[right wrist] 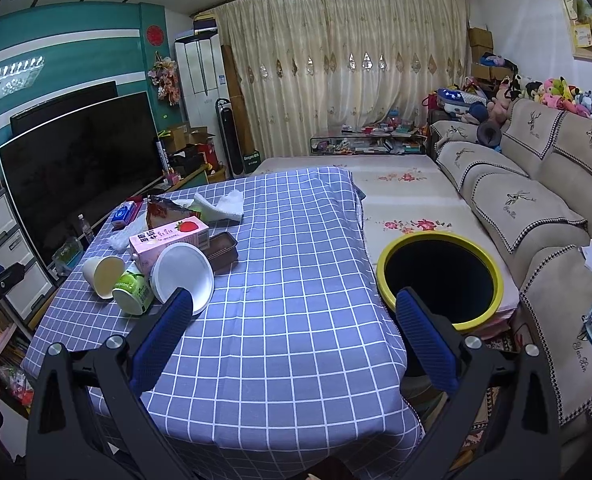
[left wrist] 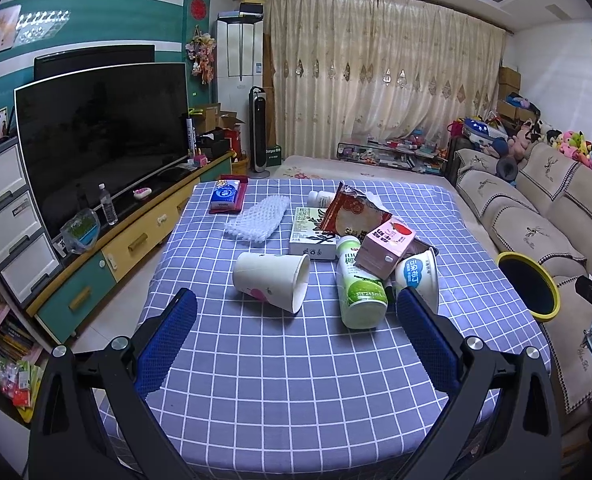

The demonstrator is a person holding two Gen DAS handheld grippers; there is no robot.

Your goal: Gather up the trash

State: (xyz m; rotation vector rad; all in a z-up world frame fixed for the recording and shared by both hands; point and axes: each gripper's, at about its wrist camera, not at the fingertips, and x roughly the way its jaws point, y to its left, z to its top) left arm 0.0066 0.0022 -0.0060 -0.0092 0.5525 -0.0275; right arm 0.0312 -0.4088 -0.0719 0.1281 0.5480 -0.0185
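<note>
Trash lies on the blue checked tablecloth [left wrist: 280, 360]: a tipped paper cup [left wrist: 272, 282], a green-labelled bottle [left wrist: 359, 290] on its side, a pink strawberry milk carton [left wrist: 385, 246], a white yogurt tub [left wrist: 417, 274], a red snack wrapper [left wrist: 351, 210] and a white foam net [left wrist: 258, 218]. My left gripper [left wrist: 296, 300] is open and empty, above the table just short of the cup and bottle. My right gripper [right wrist: 294, 300] is open and empty over the table's right part. The yellow-rimmed bin [right wrist: 439, 274] stands right of the table. The pile also shows in the right wrist view [right wrist: 168, 252].
A white box [left wrist: 311, 236] and a blue tissue pack [left wrist: 226, 196] lie at the table's far side. A TV [left wrist: 100, 136] on a low cabinet stands to the left. A beige sofa [right wrist: 535, 216] runs along the right, behind the bin.
</note>
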